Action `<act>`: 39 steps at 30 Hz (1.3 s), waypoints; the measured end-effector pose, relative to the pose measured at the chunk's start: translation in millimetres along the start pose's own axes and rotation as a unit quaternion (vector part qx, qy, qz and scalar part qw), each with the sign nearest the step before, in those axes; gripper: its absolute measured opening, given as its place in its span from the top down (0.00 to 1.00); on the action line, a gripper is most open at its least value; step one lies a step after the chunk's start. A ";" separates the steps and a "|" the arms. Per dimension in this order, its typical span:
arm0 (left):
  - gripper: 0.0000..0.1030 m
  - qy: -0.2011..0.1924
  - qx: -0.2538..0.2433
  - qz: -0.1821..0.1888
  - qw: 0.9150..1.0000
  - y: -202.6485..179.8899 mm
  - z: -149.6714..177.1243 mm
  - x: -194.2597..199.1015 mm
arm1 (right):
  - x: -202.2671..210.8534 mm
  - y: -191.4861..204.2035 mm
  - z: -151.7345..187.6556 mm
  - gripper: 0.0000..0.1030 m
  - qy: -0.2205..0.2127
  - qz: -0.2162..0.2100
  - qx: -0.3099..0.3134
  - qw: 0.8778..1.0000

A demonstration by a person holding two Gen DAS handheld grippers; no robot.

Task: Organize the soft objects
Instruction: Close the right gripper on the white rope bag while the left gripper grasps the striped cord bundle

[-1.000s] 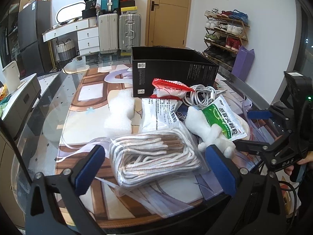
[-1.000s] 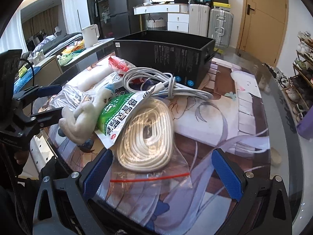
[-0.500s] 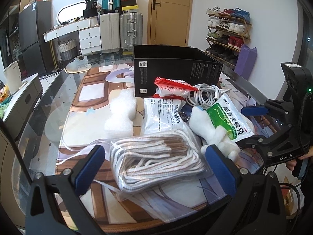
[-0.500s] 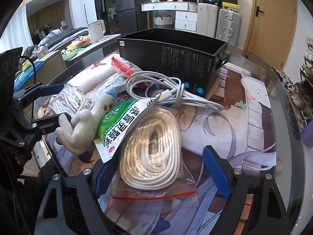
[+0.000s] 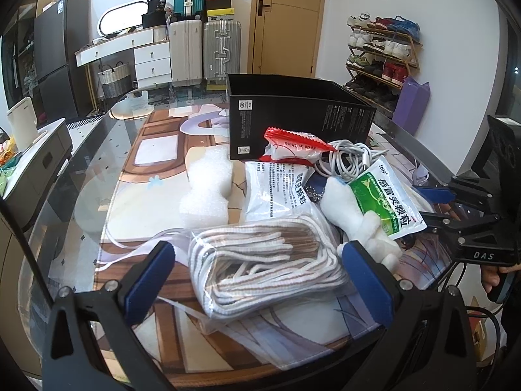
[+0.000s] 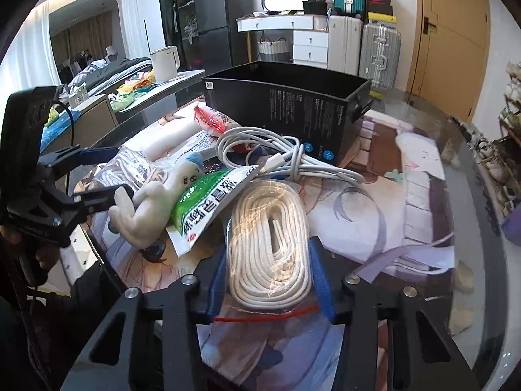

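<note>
Bagged white rope (image 6: 270, 254) squeezed between right tool (image 6: 270, 280) pads, just closing; left tool (image 5: 260, 283) spread wide.

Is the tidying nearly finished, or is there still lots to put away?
Hardly started: no item shows above the rim of the black box. In hand: the right gripper jaws have just been closing around the bagged white rope. The left gripper stands open around the bagged striped cord. Left on the table: the plush toy, green packet, charging cable, red packet.

Two bagged rope coils (image 5: 267, 264) (image 6: 272, 251), three sachets (image 5: 387, 200) (image 5: 276, 189) (image 5: 293, 146), one plush toy (image 5: 355, 218), one black box (image 5: 299, 114).
</note>
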State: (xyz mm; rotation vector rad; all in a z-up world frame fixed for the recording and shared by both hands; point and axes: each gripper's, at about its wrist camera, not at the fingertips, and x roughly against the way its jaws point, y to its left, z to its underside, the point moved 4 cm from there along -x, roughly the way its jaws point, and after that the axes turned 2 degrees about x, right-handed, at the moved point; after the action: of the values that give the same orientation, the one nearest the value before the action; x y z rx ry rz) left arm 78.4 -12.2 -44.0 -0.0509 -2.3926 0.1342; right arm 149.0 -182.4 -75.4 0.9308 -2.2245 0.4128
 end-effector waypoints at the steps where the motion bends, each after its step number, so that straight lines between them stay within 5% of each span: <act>1: 0.00 0.000 0.001 -0.001 1.000 0.2 0.1 0.2 | 2.9 0.0 1.1 0.56 -0.003 0.005 0.000 1.000; 20: 0.00 0.014 -0.004 -0.001 1.000 -9.3 -0.2 -12.7 | 48.3 -15.7 -6.3 0.56 -0.094 0.048 -0.043 0.994; 39: 0.00 0.033 -0.031 0.004 0.999 -17.8 9.8 -16.0 | 43.7 -14.2 -5.9 0.56 -0.097 0.031 -0.047 0.994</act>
State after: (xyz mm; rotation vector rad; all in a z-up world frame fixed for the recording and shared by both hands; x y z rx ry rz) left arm 83.6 -31.8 -60.0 -0.0920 -2.3304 0.0616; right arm 139.5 -211.3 -40.3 0.8863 -2.4308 0.2517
